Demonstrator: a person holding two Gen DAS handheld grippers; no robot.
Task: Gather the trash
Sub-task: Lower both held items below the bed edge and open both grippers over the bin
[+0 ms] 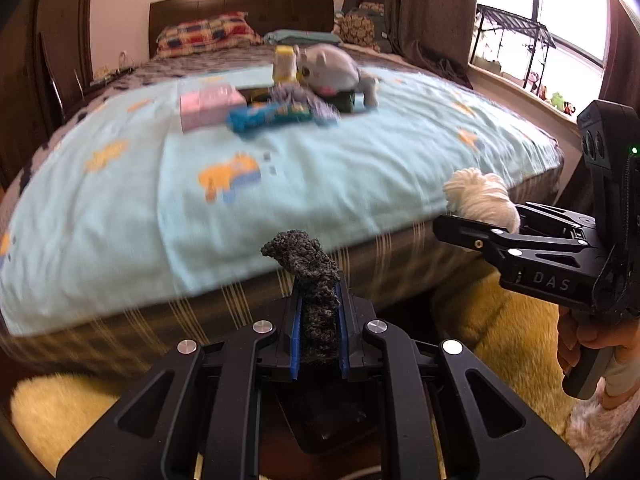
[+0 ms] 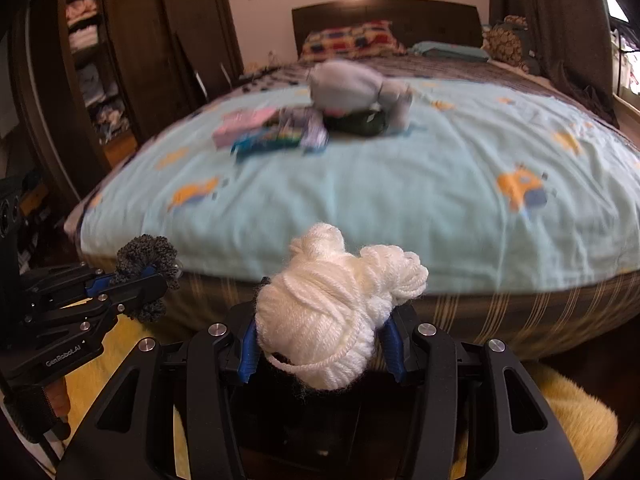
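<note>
My left gripper (image 1: 318, 300) is shut on a dark grey knitted scrunchie (image 1: 308, 264) that sticks up between its blue pads, held off the foot of the bed. My right gripper (image 2: 320, 332) is shut on a ball of white yarn (image 2: 328, 312), also off the bed's foot edge. Each gripper shows in the other's view: the right gripper (image 1: 472, 224) with the white yarn (image 1: 480, 196), and the left gripper (image 2: 132, 284) with the scrunchie (image 2: 148, 256). On the bed lie a pink box (image 1: 208, 106), a blue wrapper (image 1: 272, 116) and a purple packet (image 1: 308, 102).
The bed carries a light blue blanket (image 1: 280, 184), a grey plush toy (image 1: 332, 66), a yellow-capped bottle (image 1: 285, 63) and pillows (image 1: 204, 34) at the headboard. A yellow fluffy rug (image 1: 512, 328) covers the floor. A wardrobe (image 2: 100, 60) stands left, a window (image 1: 560, 20) right.
</note>
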